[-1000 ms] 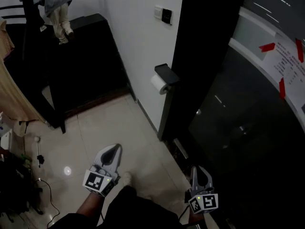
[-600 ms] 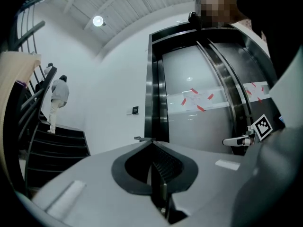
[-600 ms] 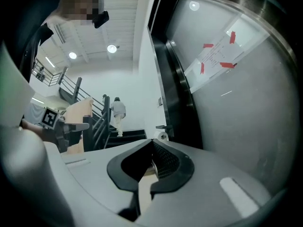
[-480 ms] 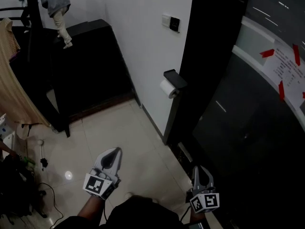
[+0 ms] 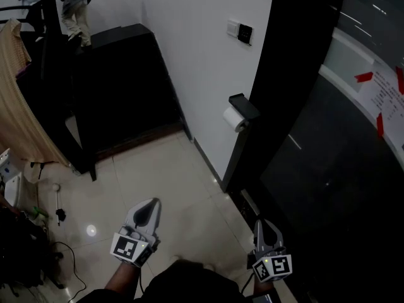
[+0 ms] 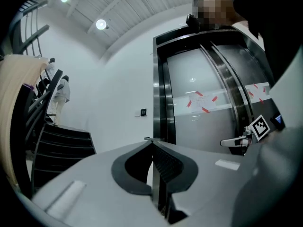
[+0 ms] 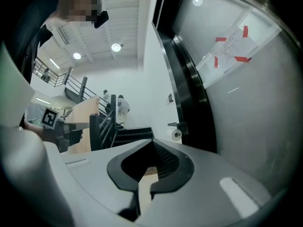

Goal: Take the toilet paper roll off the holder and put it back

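A white toilet paper roll (image 5: 234, 119) hangs under a black holder (image 5: 243, 105) where the white wall meets the black door frame. The right gripper view shows the roll (image 7: 177, 135) small and far ahead, below the holder (image 7: 176, 125). My left gripper (image 5: 151, 202) is low over the tiled floor, jaws shut and empty, well short of the roll. My right gripper (image 5: 259, 223) is beside the dark door base, its tips also together with nothing held. In the left gripper view the shut jaw tips (image 6: 151, 144) hide the roll.
A black staircase (image 5: 120, 81) stands against the wall at left, with two people (image 5: 74, 5) at its top. A curved glass door (image 5: 353, 144) carries a paper taped with red strips. A switch plate (image 5: 240, 30) sits on the wall. Cables and gear (image 5: 31, 232) lie on the floor at left.
Both grippers have travelled forward with the person. In the head view the roll and holder have shifted right and down, and the staircase sits nearer. Both jaws stay closed.
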A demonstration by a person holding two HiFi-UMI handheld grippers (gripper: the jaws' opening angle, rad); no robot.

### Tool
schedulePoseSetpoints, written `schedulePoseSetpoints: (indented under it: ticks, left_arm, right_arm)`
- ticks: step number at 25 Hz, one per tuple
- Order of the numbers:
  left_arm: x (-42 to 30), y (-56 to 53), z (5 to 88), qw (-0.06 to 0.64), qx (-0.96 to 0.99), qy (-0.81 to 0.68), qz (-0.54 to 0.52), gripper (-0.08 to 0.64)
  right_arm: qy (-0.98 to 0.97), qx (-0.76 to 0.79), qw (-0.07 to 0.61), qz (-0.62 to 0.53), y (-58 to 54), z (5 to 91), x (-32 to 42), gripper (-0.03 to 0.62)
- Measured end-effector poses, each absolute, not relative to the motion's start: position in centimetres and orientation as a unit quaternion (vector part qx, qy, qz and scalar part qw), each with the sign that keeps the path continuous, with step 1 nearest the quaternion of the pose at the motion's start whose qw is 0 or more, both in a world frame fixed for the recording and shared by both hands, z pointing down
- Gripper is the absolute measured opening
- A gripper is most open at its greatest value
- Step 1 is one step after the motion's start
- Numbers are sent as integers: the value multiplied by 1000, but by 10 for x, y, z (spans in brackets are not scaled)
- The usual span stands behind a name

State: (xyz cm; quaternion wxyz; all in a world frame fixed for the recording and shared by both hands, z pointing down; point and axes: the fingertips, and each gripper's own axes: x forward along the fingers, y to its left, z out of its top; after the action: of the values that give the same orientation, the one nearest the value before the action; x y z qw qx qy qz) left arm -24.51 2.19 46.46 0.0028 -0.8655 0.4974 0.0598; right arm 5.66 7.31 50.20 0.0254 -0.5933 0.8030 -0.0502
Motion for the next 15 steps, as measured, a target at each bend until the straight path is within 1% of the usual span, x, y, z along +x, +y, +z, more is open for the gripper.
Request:
schedulePoseSetpoints:
  ticks: [12, 15]
  left_arm:
    - [-245, 13, 468, -12, -869, 491, 65, 2]
    - [-244, 10, 473, -1, -872, 486, 59, 2]
  right_arm:
    - [798, -601, 14, -44, 70, 502, 55, 12]
    - [796, -604, 12, -43, 71, 503, 57, 12]
